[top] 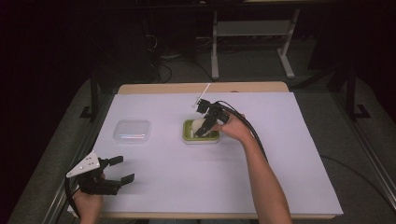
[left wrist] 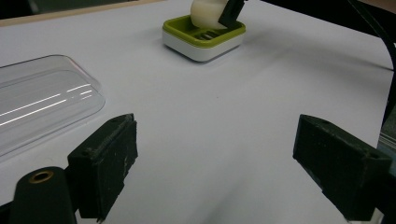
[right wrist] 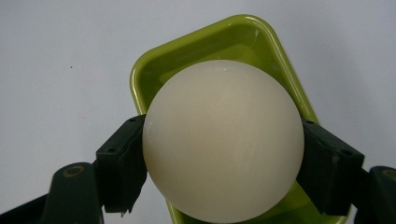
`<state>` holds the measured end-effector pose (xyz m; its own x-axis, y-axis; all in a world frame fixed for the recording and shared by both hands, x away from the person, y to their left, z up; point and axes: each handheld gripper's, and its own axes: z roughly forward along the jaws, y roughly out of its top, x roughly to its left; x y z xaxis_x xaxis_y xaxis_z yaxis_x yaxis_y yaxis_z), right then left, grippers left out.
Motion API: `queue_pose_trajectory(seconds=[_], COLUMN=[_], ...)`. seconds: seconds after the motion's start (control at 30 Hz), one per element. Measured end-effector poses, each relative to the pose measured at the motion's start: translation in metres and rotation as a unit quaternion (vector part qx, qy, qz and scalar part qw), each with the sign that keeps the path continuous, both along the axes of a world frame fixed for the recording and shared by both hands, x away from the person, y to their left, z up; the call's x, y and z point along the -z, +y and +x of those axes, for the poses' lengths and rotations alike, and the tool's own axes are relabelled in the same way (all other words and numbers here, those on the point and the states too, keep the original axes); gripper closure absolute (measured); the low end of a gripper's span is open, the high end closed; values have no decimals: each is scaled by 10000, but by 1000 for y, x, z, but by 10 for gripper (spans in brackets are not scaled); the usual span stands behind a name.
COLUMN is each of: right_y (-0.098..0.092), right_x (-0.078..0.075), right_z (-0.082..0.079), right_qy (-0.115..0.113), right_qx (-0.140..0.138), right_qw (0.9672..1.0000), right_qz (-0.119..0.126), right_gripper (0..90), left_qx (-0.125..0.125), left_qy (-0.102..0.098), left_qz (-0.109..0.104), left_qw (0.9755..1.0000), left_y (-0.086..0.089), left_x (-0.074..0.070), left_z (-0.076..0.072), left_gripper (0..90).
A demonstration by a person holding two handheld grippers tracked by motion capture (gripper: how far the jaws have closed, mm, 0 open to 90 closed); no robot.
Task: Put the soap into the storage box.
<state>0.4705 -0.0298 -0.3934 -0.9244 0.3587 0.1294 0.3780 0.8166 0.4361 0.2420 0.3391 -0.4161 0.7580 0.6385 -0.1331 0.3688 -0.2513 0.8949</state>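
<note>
Cream-white rounded soap bar (top: 200, 125) sits clenched in the right gripper (top: 203, 129), over the green-rimmed white soap dish (top: 189, 136) at the bench (top: 280, 154) centre; a clear plastic lid (top: 132, 131) lies at nine o'clock of the dish, and the left gripper (top: 120, 170) waits released at seven o'clock.

Left gripper view: the jaws stand wide apart, empty, the lid at ten o'clock, the dish at twelve.

Right gripper view: both jaws press the soap's flanks above the dish. Release seems left, probably covering too.
</note>
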Motion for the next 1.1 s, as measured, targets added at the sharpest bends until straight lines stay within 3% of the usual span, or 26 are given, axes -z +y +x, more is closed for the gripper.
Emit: queue_pose_trajectory(seconds=[1.1], right_y=[1], right_x=[6], right_z=[2], right_qy=[69], right_qx=[7], right_qw=[9999], right_qz=[-93], right_gripper=[242], left_qx=[-11], left_qy=[-2], left_qz=[-28], left_qw=[10000], left_y=[0], left_x=[0], left_z=[0], left_gripper=[131])
